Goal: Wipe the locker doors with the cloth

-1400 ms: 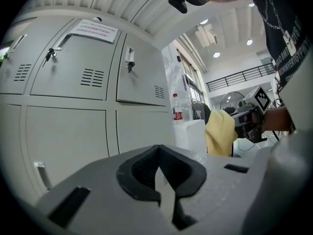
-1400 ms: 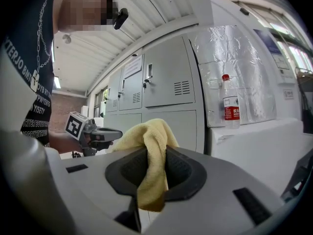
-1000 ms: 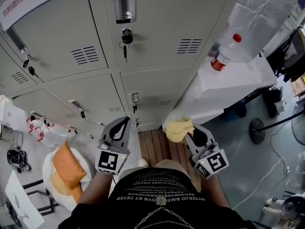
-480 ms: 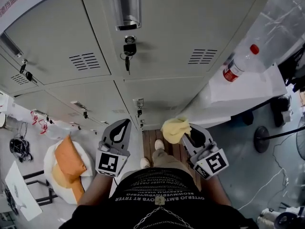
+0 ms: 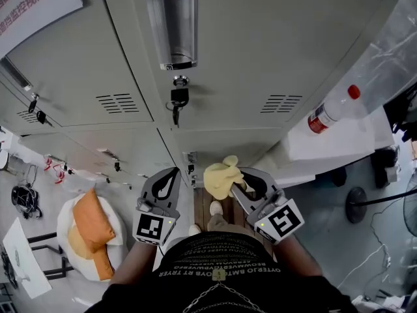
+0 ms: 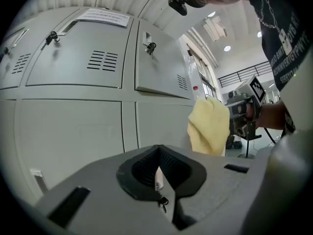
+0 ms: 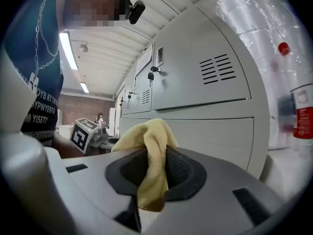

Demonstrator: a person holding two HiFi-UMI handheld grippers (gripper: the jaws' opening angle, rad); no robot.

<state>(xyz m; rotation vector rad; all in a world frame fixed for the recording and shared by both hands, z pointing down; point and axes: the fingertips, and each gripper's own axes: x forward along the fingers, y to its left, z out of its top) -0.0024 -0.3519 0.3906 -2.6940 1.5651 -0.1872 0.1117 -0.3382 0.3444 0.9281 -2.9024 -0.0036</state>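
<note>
Cloth pinched in right tool, facing closed locker doors.

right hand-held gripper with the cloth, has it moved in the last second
Yes. In the head view the right hand-held gripper, shut on the yellow cloth, has shifted left, closer to the small lock on the lower locker door.
</note>
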